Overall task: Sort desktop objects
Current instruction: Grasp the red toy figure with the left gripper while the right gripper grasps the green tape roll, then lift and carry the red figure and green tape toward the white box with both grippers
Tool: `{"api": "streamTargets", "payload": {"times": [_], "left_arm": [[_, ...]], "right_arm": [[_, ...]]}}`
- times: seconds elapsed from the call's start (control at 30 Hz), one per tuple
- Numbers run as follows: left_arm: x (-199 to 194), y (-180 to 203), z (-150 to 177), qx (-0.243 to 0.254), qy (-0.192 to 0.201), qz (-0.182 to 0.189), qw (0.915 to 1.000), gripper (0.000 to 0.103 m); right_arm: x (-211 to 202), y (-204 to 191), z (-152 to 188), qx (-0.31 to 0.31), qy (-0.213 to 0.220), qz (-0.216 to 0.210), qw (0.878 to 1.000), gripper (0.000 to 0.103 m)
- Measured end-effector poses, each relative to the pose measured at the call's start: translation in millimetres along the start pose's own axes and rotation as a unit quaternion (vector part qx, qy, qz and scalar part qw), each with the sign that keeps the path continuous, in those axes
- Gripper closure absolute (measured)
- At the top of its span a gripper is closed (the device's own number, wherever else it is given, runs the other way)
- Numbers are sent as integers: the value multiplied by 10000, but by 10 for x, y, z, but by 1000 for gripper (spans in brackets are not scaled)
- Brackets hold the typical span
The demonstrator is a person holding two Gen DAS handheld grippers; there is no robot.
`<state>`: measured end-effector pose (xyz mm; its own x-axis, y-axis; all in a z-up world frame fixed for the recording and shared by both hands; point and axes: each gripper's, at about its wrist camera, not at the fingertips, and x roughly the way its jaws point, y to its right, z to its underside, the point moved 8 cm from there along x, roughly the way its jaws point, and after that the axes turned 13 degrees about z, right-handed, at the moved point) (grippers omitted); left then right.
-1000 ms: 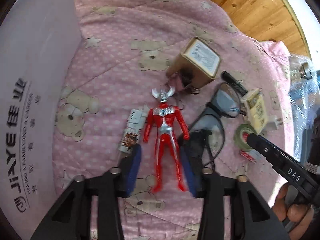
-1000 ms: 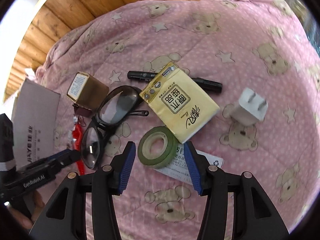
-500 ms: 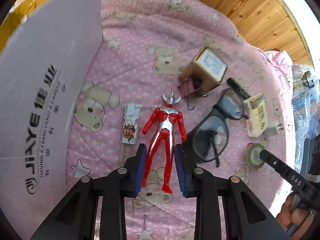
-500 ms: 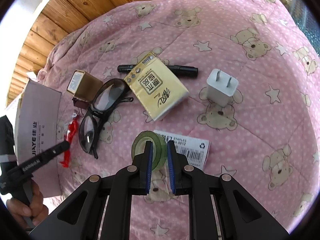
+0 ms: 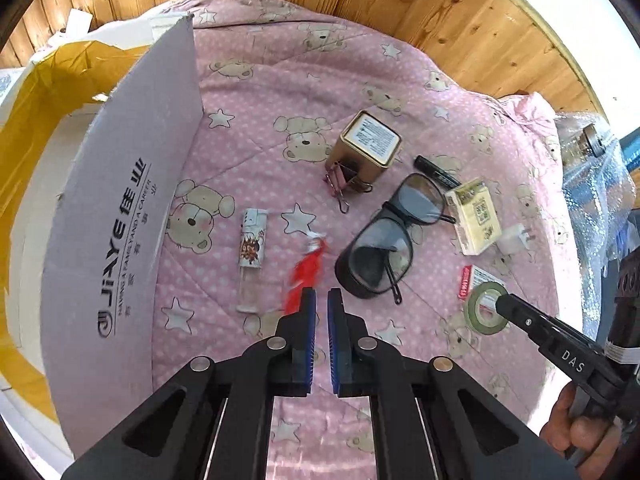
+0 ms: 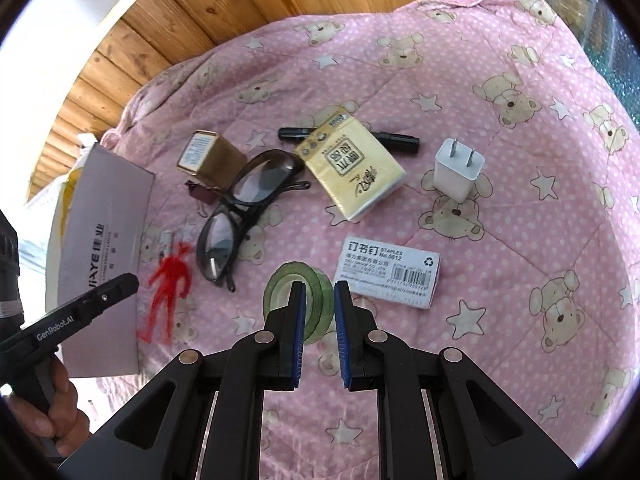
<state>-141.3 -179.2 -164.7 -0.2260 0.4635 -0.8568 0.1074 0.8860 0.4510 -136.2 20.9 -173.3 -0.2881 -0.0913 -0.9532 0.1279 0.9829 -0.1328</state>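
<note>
The red toy figure (image 5: 306, 268) is motion-blurred on the pink quilt, just ahead and left of my left gripper (image 5: 321, 294). That gripper's jaws stand almost together with nothing visible between the pads. From the right wrist view the figure (image 6: 168, 292) lies beside the left gripper's tip (image 6: 134, 279), apart from it. My right gripper (image 6: 320, 286) is shut on the wall of the green tape roll (image 6: 320, 312), one finger in the hole and one outside. The left wrist view shows the same roll (image 5: 480, 320).
A grey cardboard box (image 5: 120, 220) with its flap up stands at the left. On the quilt lie black glasses (image 6: 248, 208), a yellow tissue pack (image 6: 352, 168), a white charger (image 6: 458, 172), a staples box (image 6: 390, 276), a marker (image 6: 396, 141), a gold tin (image 5: 370, 146) and a lighter (image 5: 252, 244).
Both grippers closed and rose from the quilt. The left one closed around the figure's legs, and the figure is now blurred outside its jaws. The right one took the tape roll.
</note>
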Motion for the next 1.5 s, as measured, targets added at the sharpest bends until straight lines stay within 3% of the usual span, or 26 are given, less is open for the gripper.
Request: {"api": "streamTargets", "payload": {"times": [0.13,0.17,0.27,0.3,0.43,0.5,0.6,0.7,0.73,0.8,0.83,0.87,0.93,1.27,1.5], "left_arm": [[23,-30,127,-70,-161,92,9998,96],[35,-60,166,-107,-205,55,9997,92],[48,-257,210,-374,-87,-91,9992,59],[40,-342,208,-533,-1,-94,9985,54],[153,-548,189,-833,-94,18,9965,54],[291,-513,188,-680,-298,107,9972,53],[465,-534,194,-474,-425,-175,9978,53],[512,-494,170,-314,-269,-157,9990,44],[528,-481,173,-200,-272,-262,9991,44],[516,-493,176,-105,-224,-460,9986,60],[497,-497,171,-142,-222,-352,9990,64],[496,-480,166,-195,-226,-255,9992,81],[433,-459,153,-217,-206,-134,9995,85],[91,-163,84,-191,44,349,9992,85],[15,-32,126,-28,-31,268,9996,85]], "right_arm": [[-34,-28,61,-37,-3,-14,10000,88],[-28,-31,80,-42,-19,-27,10000,88],[-4,-41,154,-58,-97,-77,9999,88],[16,-57,181,-88,-127,-85,9998,88],[139,-76,241,-128,-270,-75,9995,88],[239,-65,284,-138,-420,-63,9990,88],[385,-33,370,-191,-659,7,9976,87],[511,21,445,-173,-792,162,9966,81],[520,22,449,-169,-743,136,9970,80],[511,-13,453,-350,-607,241,9973,78],[507,-39,462,-504,-554,336,9966,78],[501,-60,471,-671,-498,449,9955,84],[484,-55,473,-768,-464,524,9946,87],[185,-13,424,-303,-409,53,9987,88],[66,-84,507,-268,-424,-60,9987,88]]}}
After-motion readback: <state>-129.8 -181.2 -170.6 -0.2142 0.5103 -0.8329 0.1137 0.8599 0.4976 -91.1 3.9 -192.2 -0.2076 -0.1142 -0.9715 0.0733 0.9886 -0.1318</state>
